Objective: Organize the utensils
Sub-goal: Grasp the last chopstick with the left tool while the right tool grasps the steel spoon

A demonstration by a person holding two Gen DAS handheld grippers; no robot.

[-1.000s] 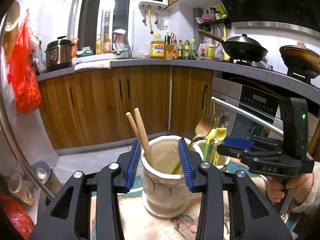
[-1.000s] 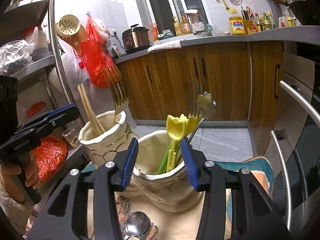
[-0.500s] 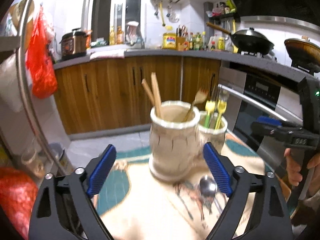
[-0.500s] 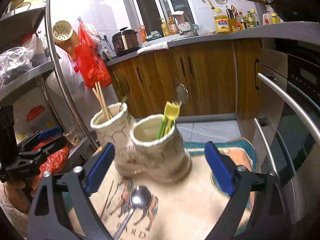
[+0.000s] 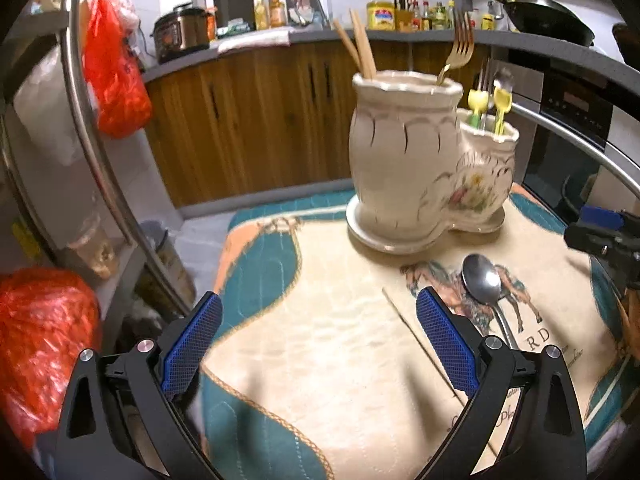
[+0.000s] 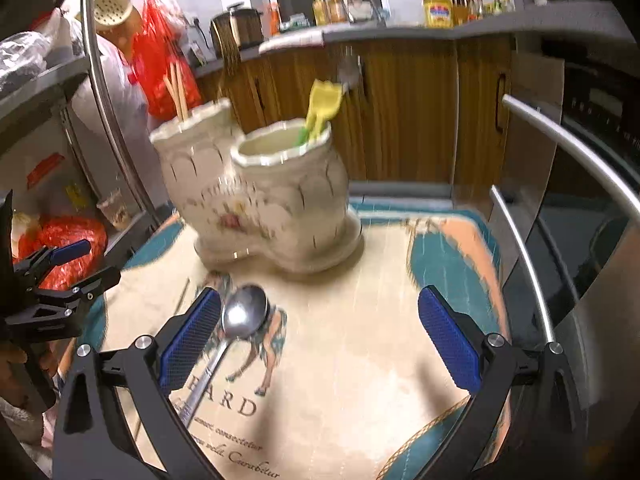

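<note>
- Left wrist view, far left: crinkled red plastic bags hang by a curved steel rail.
- Left gripper hovers over the mat, its jaws opening wide with nothing between them; the pads are blue and cross-hatched on black plastic arms.
- Printed mat is cream with teal and peach borders and a stitched, quilted look.
- Glazed ceramic holder, cream with scalloped rims and a floral motif, stands upright on the mat; it has a tall pot joined to a lower one.
- Wooden chopsticks and a gold fork stand in the tall pot; yellow-handled utensils fill the lower one.
- Shiny steel spoon lies flat on the mat's horse print, just in front of the holder.
- Right gripper also hangs open, jaws opening and empty; in the right wrist view the spoon's bowl sits just beside its left pad.
</note>
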